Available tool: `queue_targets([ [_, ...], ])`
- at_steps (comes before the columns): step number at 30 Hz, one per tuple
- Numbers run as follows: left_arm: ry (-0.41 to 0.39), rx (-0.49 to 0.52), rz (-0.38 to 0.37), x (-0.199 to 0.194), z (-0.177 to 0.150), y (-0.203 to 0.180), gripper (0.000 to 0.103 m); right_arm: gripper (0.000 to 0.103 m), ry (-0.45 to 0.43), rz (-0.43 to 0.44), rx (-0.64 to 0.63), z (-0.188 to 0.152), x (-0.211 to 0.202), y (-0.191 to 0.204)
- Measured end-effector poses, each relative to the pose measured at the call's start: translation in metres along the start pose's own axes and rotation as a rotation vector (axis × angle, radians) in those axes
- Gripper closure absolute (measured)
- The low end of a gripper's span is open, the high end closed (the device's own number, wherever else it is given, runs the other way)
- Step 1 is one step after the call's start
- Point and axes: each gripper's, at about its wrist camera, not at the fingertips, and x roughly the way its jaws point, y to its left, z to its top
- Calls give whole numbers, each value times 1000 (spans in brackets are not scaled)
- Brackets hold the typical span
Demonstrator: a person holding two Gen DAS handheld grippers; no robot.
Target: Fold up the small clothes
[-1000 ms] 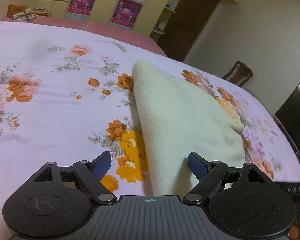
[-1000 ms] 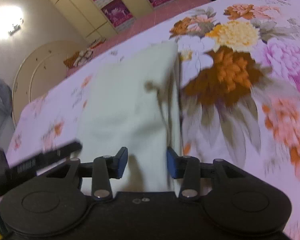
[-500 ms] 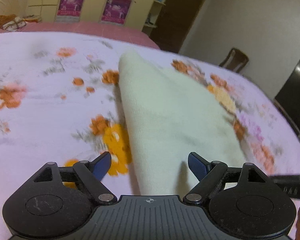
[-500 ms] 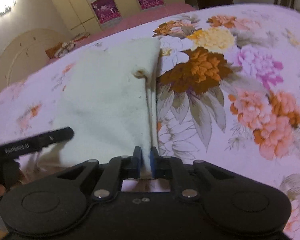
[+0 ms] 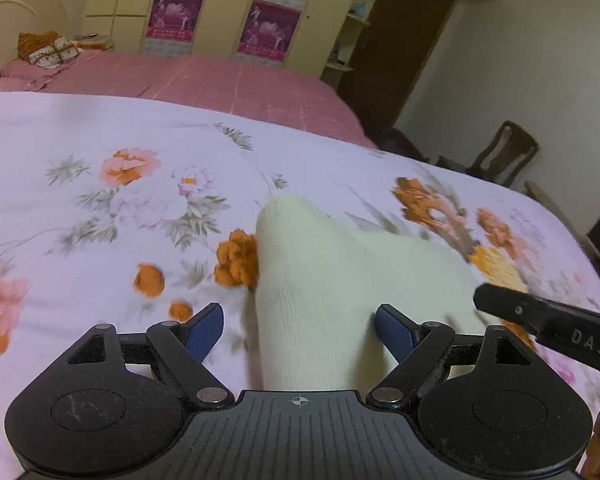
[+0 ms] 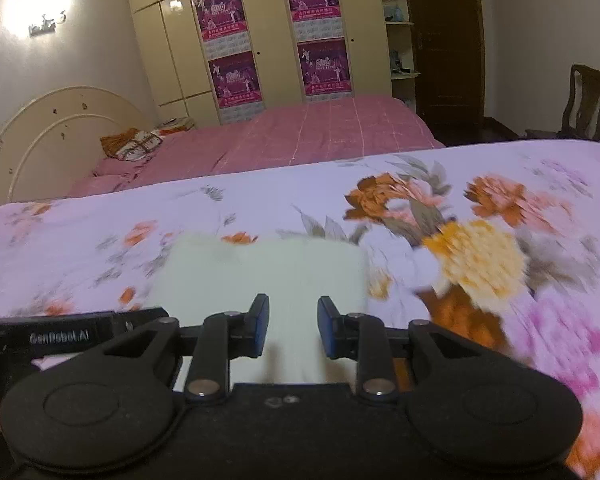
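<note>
A cream folded cloth (image 5: 320,280) lies on the floral bedsheet (image 5: 100,208). In the left wrist view it runs from between my fingers away toward the bed's middle. My left gripper (image 5: 299,330) is open, its blue pads on either side of the cloth's near end. In the right wrist view the cloth (image 6: 260,272) is a flat rectangle ahead. My right gripper (image 6: 291,328) is open with a moderate gap over the cloth's near edge. The right gripper's body (image 5: 548,332) shows at the right of the left wrist view.
A pink bed (image 6: 300,136) with a patterned pillow (image 6: 134,142) stands beyond the floral sheet. A wardrobe with purple posters (image 6: 276,40) lines the far wall. A wooden chair (image 6: 584,104) and a dark door (image 6: 448,40) are at the right.
My right gripper was shut on the cloth's edge half a second ago and has opened. Both cameras have tilted up and pulled back; the cloth now lies flatter.
</note>
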Motion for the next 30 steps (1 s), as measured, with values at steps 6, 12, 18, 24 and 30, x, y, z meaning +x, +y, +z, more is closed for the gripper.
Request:
queue_targets([
  [6, 10, -83, 1, 33, 5, 13, 20, 76, 65, -98, -106, -6, 68, -5],
  [12, -66, -101, 13, 25, 17, 7, 20, 72, 9, -41, -23, 7, 54, -14],
  [18, -28, -26, 64, 50, 17, 11, 20, 69, 64, -90, -60, 12, 92, -12],
  [24, -54, -62, 53, 13, 12, 12, 20, 65, 48, -60, 24, 18, 66, -18],
  [30, -66, 48, 16, -24, -26, 3, 20, 65, -29, -4, -37, -12, 3, 2],
])
